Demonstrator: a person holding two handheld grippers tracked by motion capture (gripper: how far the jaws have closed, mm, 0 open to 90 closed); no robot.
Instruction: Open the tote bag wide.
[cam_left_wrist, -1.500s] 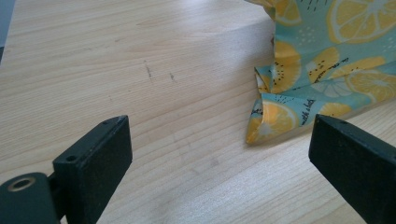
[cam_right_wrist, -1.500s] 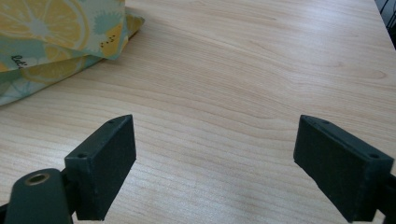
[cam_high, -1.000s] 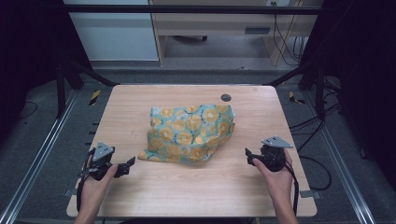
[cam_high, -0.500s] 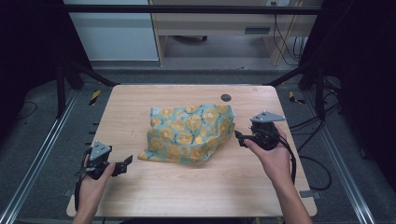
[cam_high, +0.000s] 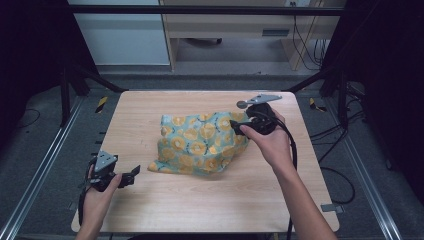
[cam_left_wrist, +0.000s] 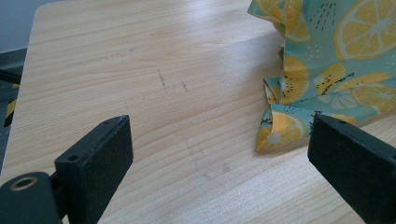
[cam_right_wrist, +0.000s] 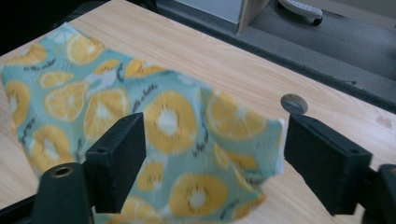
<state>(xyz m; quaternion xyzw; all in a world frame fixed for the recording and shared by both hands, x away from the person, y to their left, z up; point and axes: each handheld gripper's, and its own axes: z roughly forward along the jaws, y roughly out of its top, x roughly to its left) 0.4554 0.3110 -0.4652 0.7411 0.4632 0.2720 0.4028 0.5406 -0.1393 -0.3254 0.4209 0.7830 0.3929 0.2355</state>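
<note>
a crumpled cloth (cam_high: 200, 145) printed with orange slices on pale teal lies near the middle of the wooden table (cam_high: 165, 200), bunched into soft folds with its far right corner raised

my right gripper (cam_high: 236, 126) sits at that raised corner, my right hand (cam_high: 270, 142) wrapped round the body with the grey plate on top. in the right gripper view my two black jaws stand wide apart, and the cloth's upper corner (cam_right_wrist: 243, 135) shows between them; i can't tell whether either jaw touches the fabric, and nothing is pinched. just beyond the right jaw a small round grey disc (cam_right_wrist: 293, 103) is set in the table top near its far edge

my left gripper (cam_high: 131, 173) hovers low over the near left part of the table, held in my left hand (cam_high: 97, 192), well apart from the cloth's bulk but pointing toward its near left corner. in the left gripper view my jaws are spread wide over bare wood, and the folded corner of the cloth (cam_left_wrist: 280, 130) lies just inside the right jaw, not gripped

a black cable (cam_high: 292, 150) trails back from the right gripper along my forearm
</note>
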